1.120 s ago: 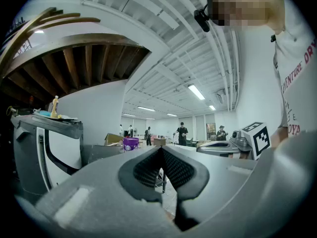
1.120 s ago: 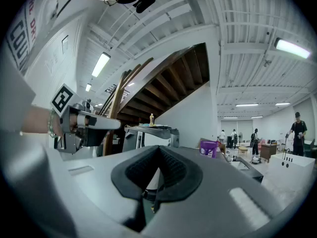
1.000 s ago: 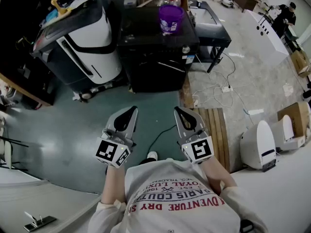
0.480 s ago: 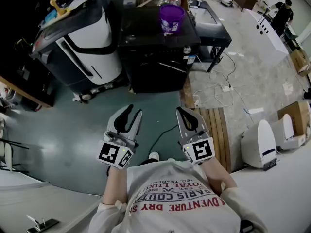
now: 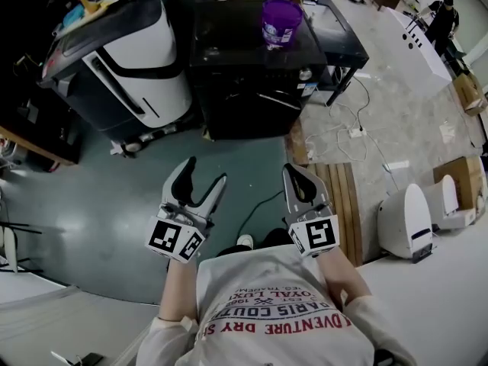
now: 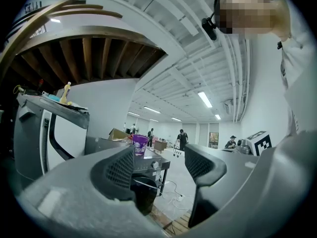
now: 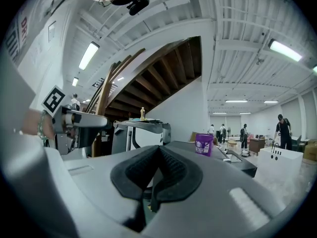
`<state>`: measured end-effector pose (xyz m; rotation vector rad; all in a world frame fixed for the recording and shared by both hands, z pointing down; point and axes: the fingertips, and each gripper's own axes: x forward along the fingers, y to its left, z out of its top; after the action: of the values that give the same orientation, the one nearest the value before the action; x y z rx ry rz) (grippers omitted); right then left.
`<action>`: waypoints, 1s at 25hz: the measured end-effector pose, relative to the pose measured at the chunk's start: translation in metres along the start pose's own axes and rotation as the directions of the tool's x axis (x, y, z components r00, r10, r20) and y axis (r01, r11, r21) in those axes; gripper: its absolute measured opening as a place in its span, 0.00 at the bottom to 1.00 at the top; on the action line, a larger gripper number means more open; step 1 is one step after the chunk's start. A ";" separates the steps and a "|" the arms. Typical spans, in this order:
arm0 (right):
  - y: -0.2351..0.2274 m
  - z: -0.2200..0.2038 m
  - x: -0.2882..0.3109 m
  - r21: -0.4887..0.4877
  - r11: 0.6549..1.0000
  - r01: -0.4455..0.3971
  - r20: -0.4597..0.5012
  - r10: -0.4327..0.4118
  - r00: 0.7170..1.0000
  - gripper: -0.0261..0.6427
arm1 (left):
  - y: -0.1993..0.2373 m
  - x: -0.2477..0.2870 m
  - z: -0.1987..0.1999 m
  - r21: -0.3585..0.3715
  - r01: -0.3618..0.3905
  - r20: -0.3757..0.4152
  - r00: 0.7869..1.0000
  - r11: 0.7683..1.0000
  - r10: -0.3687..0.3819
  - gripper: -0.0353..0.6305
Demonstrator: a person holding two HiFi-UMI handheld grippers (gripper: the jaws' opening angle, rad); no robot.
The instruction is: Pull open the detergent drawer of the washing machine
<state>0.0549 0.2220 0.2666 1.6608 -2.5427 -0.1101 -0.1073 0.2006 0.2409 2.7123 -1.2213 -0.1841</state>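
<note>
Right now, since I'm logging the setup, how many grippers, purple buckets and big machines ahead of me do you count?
Grippers: 2 (left gripper, jaws opening, nothing between them; right gripper, shut)
Purple bucket: 1
Big machines: 2 (black machine, white-fronted machine)
Total: 5

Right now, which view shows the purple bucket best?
The head view: the bucket stands unobstructed on the black machine, seen from above. The right gripper view shows it small and side-on in the distance; the left gripper view shows it smaller still.
</note>
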 end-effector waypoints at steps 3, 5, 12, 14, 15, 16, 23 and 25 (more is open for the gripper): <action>-0.003 -0.016 0.015 0.016 1.000 0.002 -0.041 -0.001 0.999 0.04 | 0.015 0.007 -0.011 -0.017 -0.006 -0.021 1.000 1.000 0.005 0.51; -0.008 -0.024 0.027 0.018 1.000 -0.002 -0.057 0.003 0.998 0.04 | 0.025 0.015 -0.019 -0.027 -0.008 -0.038 0.999 1.000 0.007 0.51; -0.038 -0.039 0.092 0.025 0.999 -0.040 -0.058 0.042 0.997 0.04 | 0.064 0.067 -0.037 -0.063 -0.038 -0.069 0.997 0.997 0.033 0.51; -0.053 -0.042 0.117 0.029 0.998 -0.053 -0.054 0.055 0.997 0.04 | 0.079 0.087 -0.040 -0.063 -0.054 -0.080 0.996 0.997 0.049 0.51; -0.061 -0.044 0.130 0.035 0.998 -0.058 -0.057 0.060 0.997 0.04 | 0.086 0.099 -0.040 -0.064 -0.062 -0.084 0.995 0.996 0.057 0.51; -0.070 -0.045 0.143 0.044 0.997 -0.062 -0.062 0.065 0.996 0.04 | 0.094 0.110 -0.041 -0.068 -0.069 -0.084 0.995 0.995 0.063 0.51; -0.133 -0.049 0.229 0.059 0.992 -0.113 -0.059 0.116 0.991 0.04 | 0.143 0.205 -0.033 -0.176 -0.086 -0.056 0.995 0.981 0.077 0.51; -0.148 -0.053 0.253 0.057 0.990 -0.132 -0.062 0.135 0.989 0.04 | 0.157 0.228 -0.036 -0.178 -0.102 -0.065 0.994 0.979 0.092 0.51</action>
<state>0.0952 -0.0697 0.3139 1.4792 -2.6191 0.0215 -0.0654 -0.0697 0.2968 2.4808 -1.2521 -0.1952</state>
